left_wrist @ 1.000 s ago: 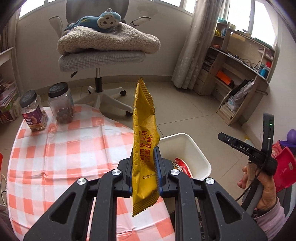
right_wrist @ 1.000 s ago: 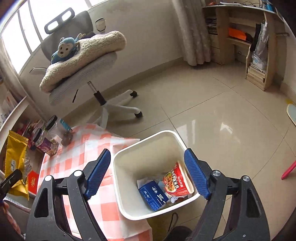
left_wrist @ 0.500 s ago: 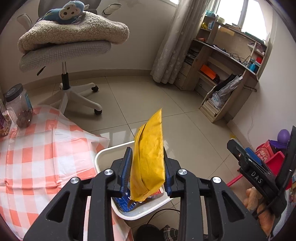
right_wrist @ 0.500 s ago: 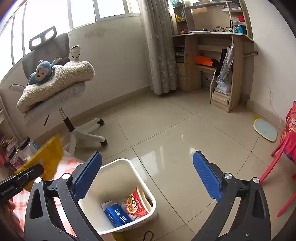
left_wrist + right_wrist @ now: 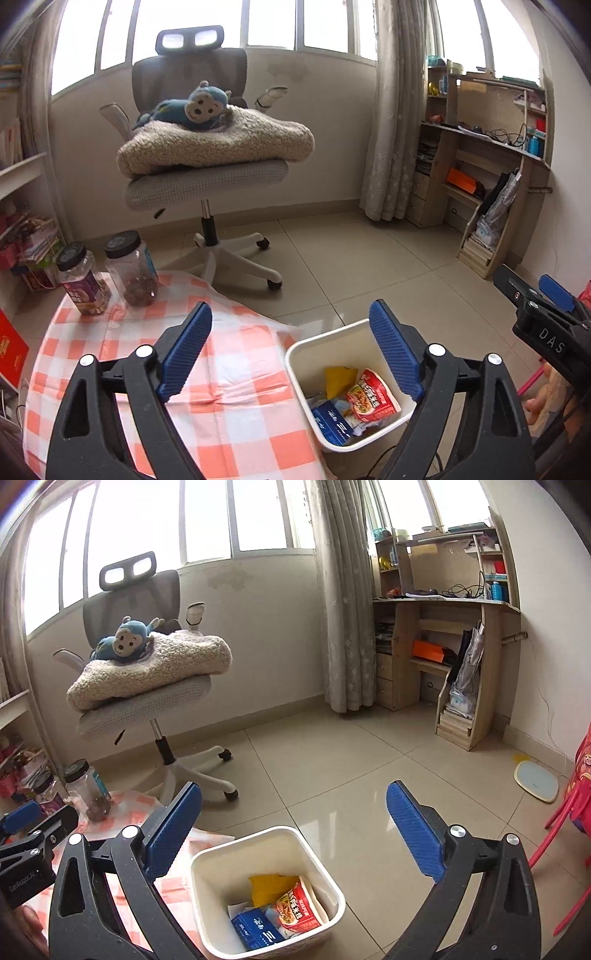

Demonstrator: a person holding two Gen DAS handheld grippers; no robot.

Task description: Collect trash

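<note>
A white trash bin (image 5: 303, 354) stands on the floor beside the checkered table; it also shows in the right wrist view (image 5: 207, 860). Inside lie a yellow snack packet (image 5: 338, 378) (image 5: 271, 886), a red noodle cup (image 5: 371, 397) (image 5: 299, 910) and a blue box (image 5: 332, 424) (image 5: 256, 932). My left gripper (image 5: 290, 354) is open and empty above the bin's near-left edge. My right gripper (image 5: 293, 834) is open and empty above the bin. Each gripper shows at the edge of the other's view.
An orange-and-white checkered cloth (image 5: 92, 354) covers the round table, with two black-lidded jars (image 5: 131, 267) (image 5: 83, 282) at its far edge. A grey office chair (image 5: 207, 173) with a fleece blanket and blue monkey toy stands behind. A wooden desk shelf (image 5: 465, 635) is at right.
My left gripper opened and let go of the yellow packet, which now lies in the bin. Both views have tilted up and back from the bin.
</note>
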